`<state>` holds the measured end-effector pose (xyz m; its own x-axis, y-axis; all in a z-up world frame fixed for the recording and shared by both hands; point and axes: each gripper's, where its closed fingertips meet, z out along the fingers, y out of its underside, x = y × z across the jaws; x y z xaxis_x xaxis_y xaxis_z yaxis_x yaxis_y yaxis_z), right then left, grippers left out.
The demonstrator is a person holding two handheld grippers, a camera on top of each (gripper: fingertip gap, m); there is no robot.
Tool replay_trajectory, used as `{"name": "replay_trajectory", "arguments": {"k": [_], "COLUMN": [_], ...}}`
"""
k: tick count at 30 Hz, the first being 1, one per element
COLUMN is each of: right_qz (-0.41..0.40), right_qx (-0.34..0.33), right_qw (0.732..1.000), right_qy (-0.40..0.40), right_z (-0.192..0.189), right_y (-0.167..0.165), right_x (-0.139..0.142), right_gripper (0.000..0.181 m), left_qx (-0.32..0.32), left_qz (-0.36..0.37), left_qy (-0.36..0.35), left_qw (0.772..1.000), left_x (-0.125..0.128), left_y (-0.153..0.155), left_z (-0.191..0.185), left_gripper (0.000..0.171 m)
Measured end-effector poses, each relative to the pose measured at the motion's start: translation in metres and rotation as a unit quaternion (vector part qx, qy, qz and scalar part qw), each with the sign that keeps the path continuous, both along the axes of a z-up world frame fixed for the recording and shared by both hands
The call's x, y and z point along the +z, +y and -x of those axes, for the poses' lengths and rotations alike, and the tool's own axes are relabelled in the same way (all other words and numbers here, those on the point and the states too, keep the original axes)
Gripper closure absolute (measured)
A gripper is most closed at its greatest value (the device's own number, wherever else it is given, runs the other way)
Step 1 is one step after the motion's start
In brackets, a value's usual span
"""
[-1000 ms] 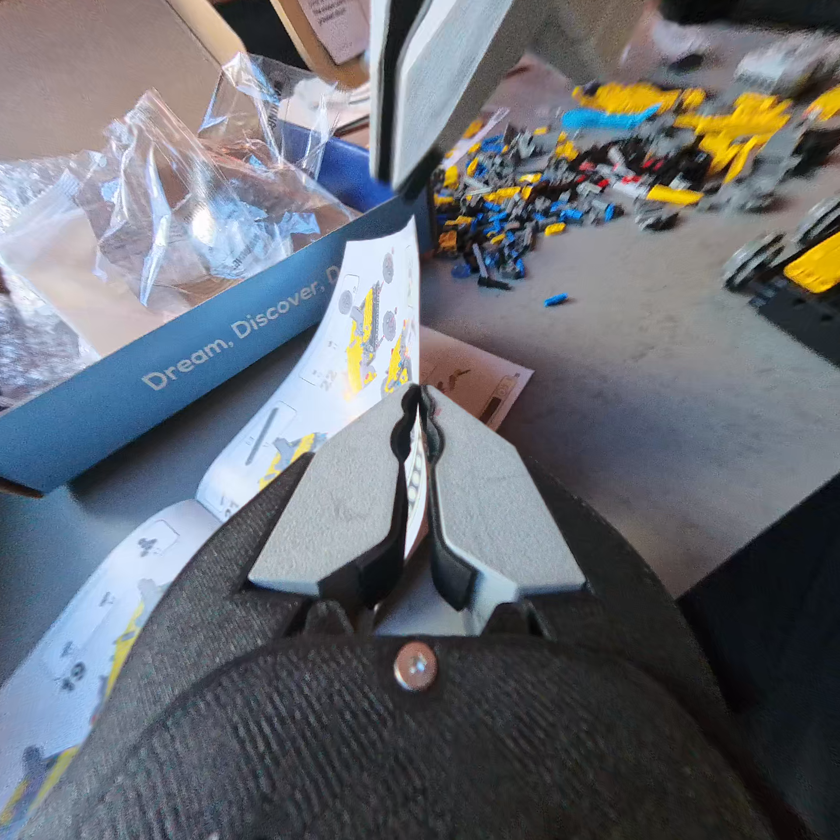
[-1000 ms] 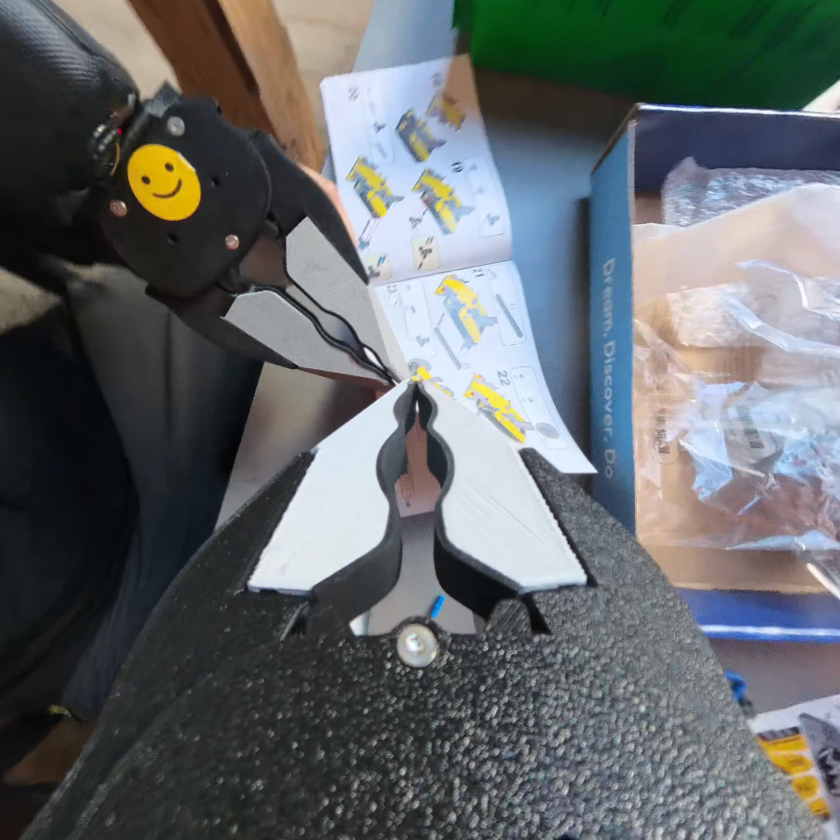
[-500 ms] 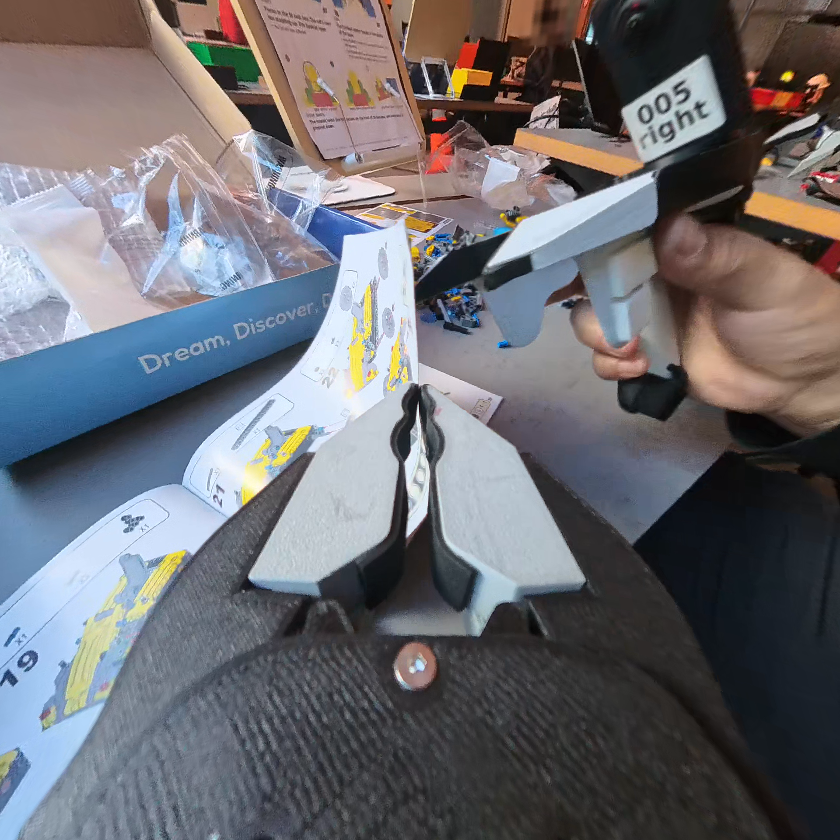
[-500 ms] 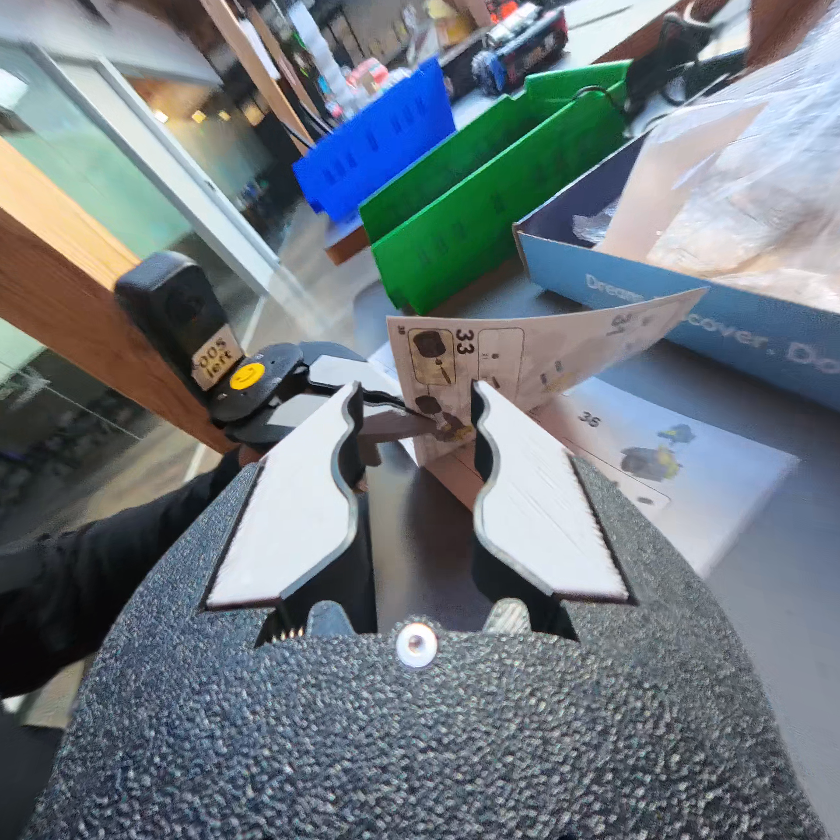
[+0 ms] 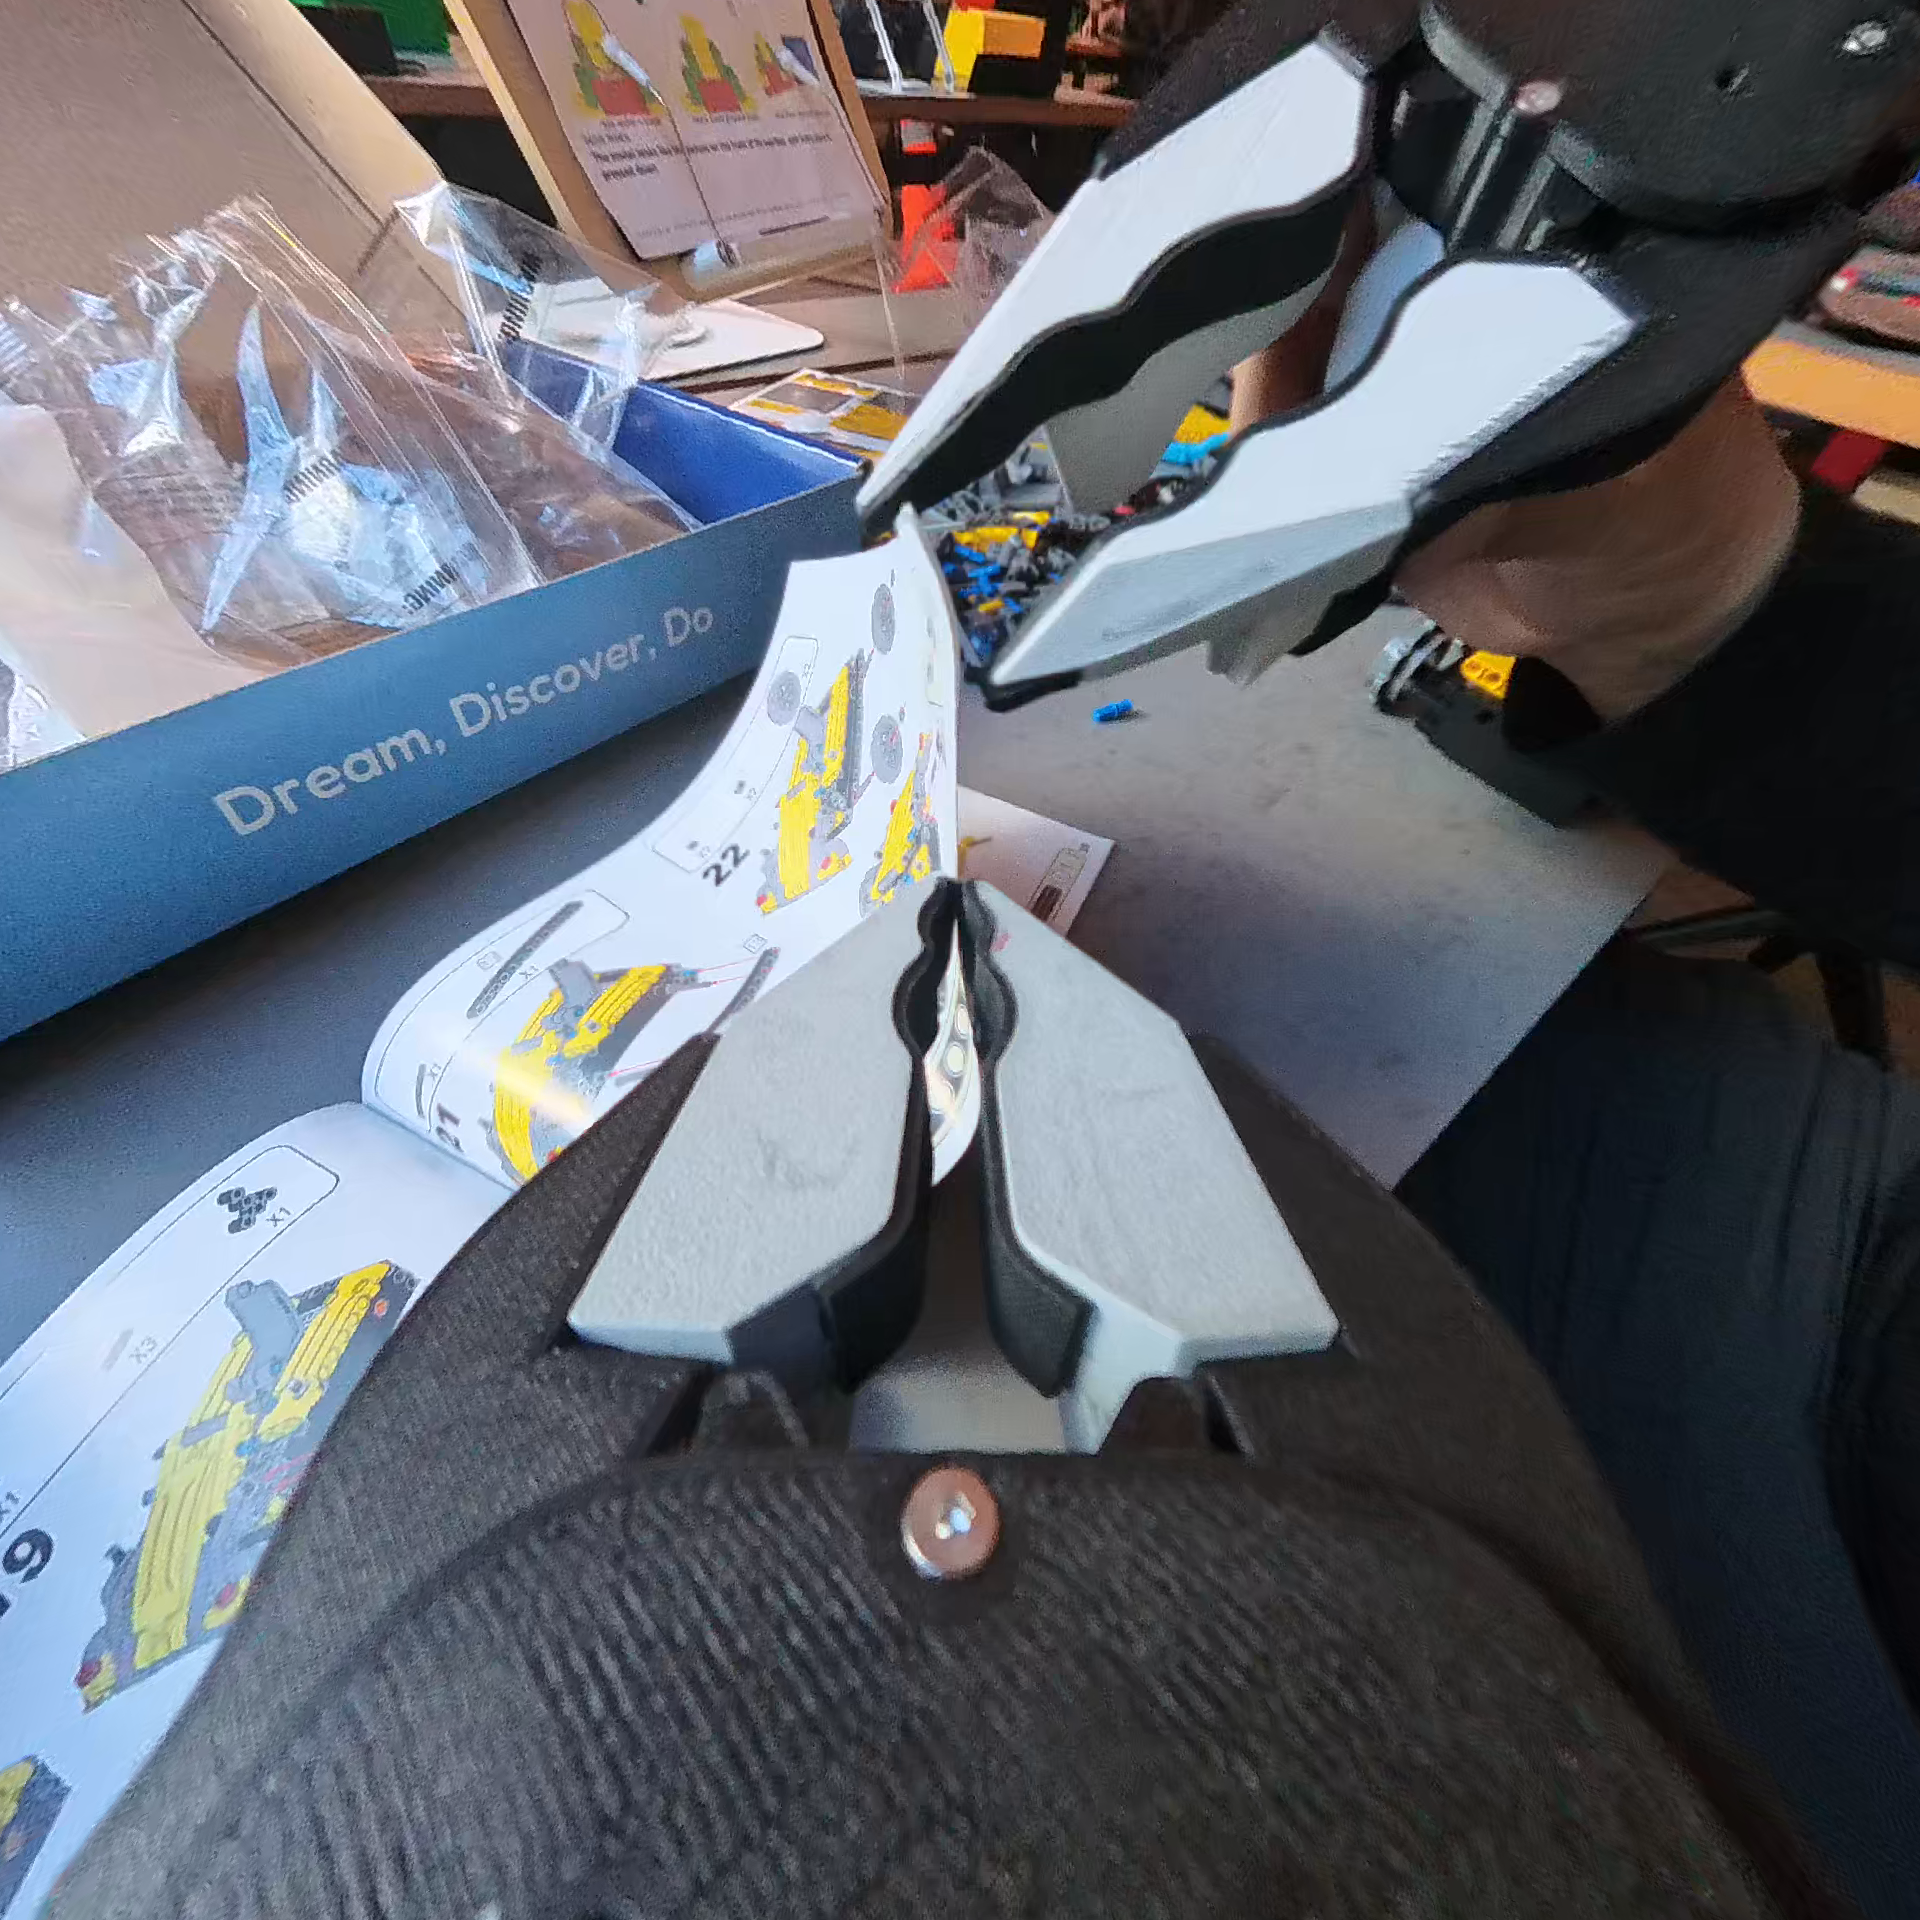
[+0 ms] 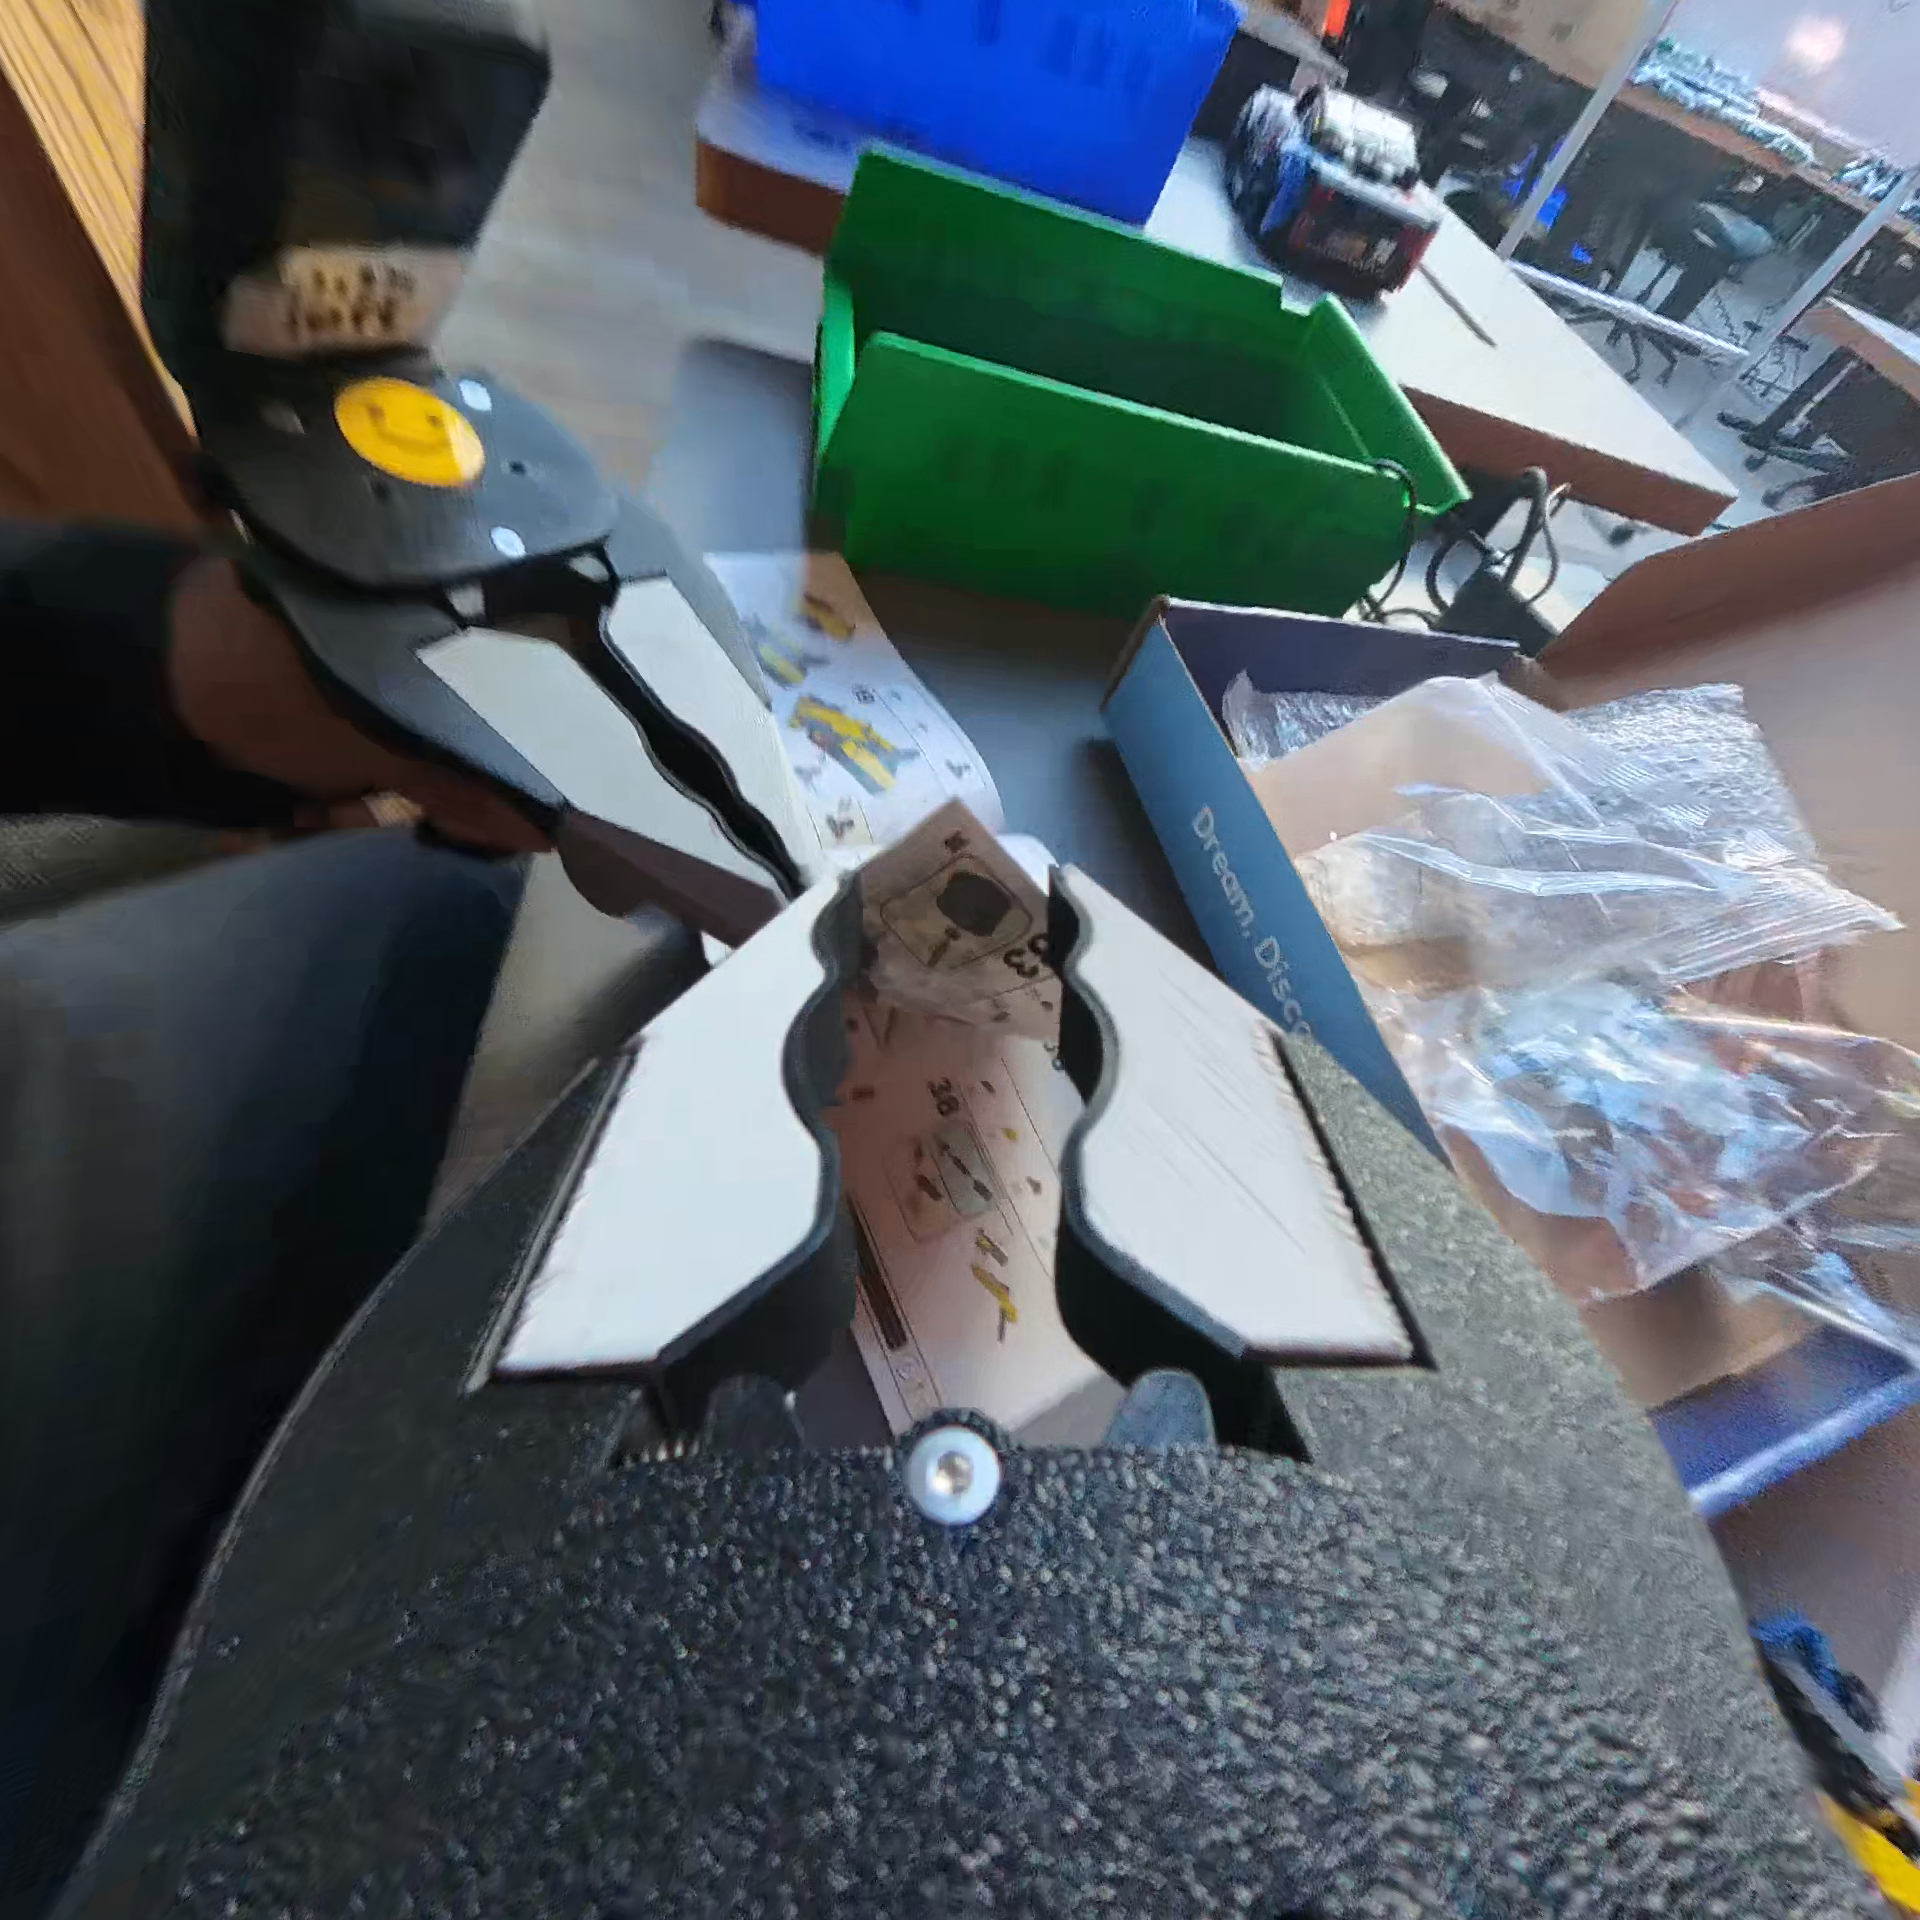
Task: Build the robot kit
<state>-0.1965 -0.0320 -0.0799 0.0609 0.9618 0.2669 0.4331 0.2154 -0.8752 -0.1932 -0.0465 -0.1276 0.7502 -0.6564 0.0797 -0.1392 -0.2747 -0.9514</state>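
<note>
An open instruction booklet (image 5: 665, 987) with yellow vehicle drawings lies on the grey table (image 5: 1299, 914). My left gripper (image 5: 956, 899) is shut on the lower edge of one page (image 5: 831, 727), holding it curled upright. My right gripper (image 5: 935, 597) is open at the page's top corner, one finger above the corner and one beside it. In the right wrist view the page corner (image 6: 961, 914) lies between the open jaws of my right gripper (image 6: 951, 888). The shut left gripper (image 6: 790, 883) shows just to the left of it, with the booklet (image 6: 852, 727) behind.
A blue cardboard box (image 5: 416, 727) (image 6: 1226, 894) with clear plastic bags (image 5: 312, 468) (image 6: 1610, 987) stands along the booklet. Loose small bricks (image 5: 997, 566) lie behind the page. Green bins (image 6: 1091, 468) and a blue bin (image 6: 987, 83) stand farther back. A card stand (image 5: 707, 135) is behind the box.
My right gripper has opened, swung away and come back with its jaws around the page's top corner. My left gripper has stayed shut on the page.
</note>
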Motion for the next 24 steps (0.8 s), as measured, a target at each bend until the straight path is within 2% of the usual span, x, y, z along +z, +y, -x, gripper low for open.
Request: {"name": "replay_trajectory", "arguments": {"k": [5,18,24], "right_qz": [-0.013,-0.104,-0.094], "right_qx": [-0.034,0.007,0.016], "right_qw": [0.999,0.994,0.995], "right_qy": [0.001,0.03,0.012], "right_z": [-0.003,-0.005,-0.001], "right_y": [0.01,-0.016,-0.018], "right_x": [-0.007,0.018,0.009], "right_gripper": [0.154,0.148,0.148], "left_qx": [-0.007,-0.012,-0.012], "left_qz": [0.003,0.004,0.003], "left_qy": [-0.016,-0.015,-0.011], "left_qw": [1.0,1.0,1.0], "left_x": [0.003,0.004,0.004], "left_y": [-0.002,-0.004,-0.004], "left_z": [0.001,0.0,0.0], "left_gripper": [0.171,0.171,0.171]}}
